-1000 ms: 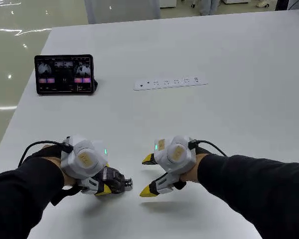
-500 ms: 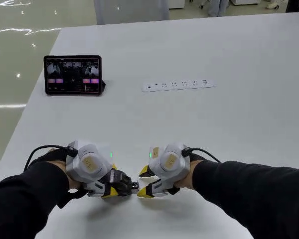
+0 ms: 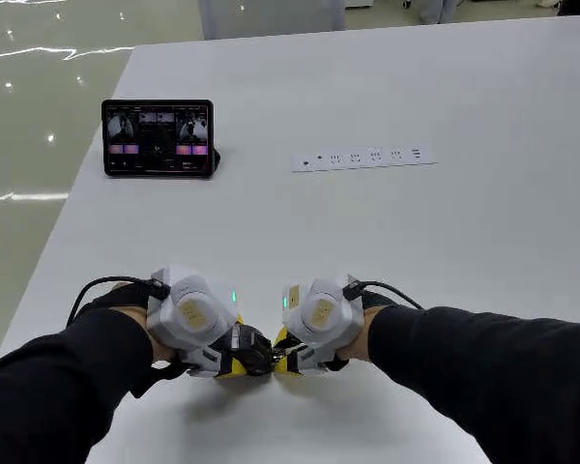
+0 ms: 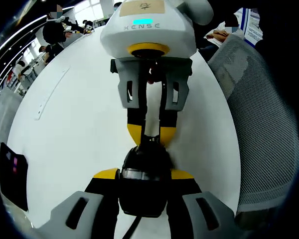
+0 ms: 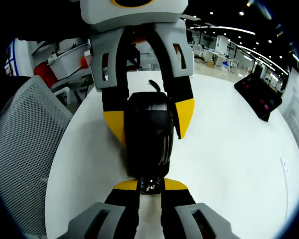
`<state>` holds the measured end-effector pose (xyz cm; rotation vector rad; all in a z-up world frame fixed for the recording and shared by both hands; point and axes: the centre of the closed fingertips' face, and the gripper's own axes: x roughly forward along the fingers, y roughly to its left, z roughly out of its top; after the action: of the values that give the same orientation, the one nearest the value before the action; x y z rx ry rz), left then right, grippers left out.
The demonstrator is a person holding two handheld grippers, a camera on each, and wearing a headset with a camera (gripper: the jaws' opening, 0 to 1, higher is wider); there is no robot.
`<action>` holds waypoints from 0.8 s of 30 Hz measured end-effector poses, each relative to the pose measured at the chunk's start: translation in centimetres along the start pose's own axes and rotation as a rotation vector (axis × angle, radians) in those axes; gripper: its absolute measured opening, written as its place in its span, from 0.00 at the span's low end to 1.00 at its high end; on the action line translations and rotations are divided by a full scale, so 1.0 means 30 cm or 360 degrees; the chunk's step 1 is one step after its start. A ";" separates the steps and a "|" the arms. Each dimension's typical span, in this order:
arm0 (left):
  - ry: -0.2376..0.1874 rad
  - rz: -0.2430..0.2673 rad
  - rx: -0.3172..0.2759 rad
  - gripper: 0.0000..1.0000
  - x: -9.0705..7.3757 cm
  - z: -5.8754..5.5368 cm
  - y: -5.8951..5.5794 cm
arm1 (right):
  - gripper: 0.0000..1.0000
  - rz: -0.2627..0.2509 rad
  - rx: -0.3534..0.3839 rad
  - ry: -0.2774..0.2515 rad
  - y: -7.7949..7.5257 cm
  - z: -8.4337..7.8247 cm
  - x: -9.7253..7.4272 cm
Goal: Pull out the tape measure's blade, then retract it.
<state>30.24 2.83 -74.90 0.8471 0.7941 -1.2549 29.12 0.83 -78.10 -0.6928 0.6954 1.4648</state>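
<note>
Tape (image 4: 145,172): black case, low over the white table (image 3: 387,251), well nearer me than the tablet (image 3: 158,137) and a little right of it.

Left gripper (image 3: 238,362): yellow tips clamped on both sides of the case, jaws spread just to the case's width. Firm hold, case lying along the jaws.

Right gripper (image 5: 150,185): faces the left one head-on, tips nearly meeting it. Jaws narrow, pinched on the small metal blade tip (image 5: 150,186) at the mouth of the case. I see that tip sitting right against the case.

Both grippers are close together, and my dark sleeves come in from either side.

Power strip (image 3: 364,157): flat on the table, right of the tablet and level with it, well apart from the tape.

Tablet: propped upright, screen lit, facing me.
</note>
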 end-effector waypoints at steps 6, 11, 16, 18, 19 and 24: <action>-0.0022 0.0002 -0.0006 0.31 -0.001 0.001 0.000 | 0.12 -0.0001 -0.0004 -0.0051 0.003 -0.009 0.000; -0.0025 0.0013 -0.0002 0.31 -0.004 -0.001 -0.001 | 0.10 0.0003 -0.0005 -0.0043 0.000 -0.006 0.003; -0.0030 0.0010 -0.0019 0.31 -0.007 -0.005 0.003 | 0.09 0.0016 0.0029 -0.0056 0.002 -0.011 -0.002; -0.0027 0.0009 -0.0018 0.31 -0.006 -0.005 0.002 | 0.09 0.0011 0.0014 -0.0048 0.004 -0.011 0.000; -0.0024 0.0007 -0.0016 0.31 -0.005 -0.005 0.002 | 0.09 0.0008 0.0010 -0.0047 0.003 -0.013 -0.002; -0.0016 -0.0007 -0.0009 0.31 -0.005 -0.007 0.002 | 0.09 -0.0002 0.0019 -0.0053 0.002 -0.019 -0.009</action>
<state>30.25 3.09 -74.87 0.8345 0.7913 -1.2592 29.05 0.22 -78.25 -0.6583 0.6776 1.4666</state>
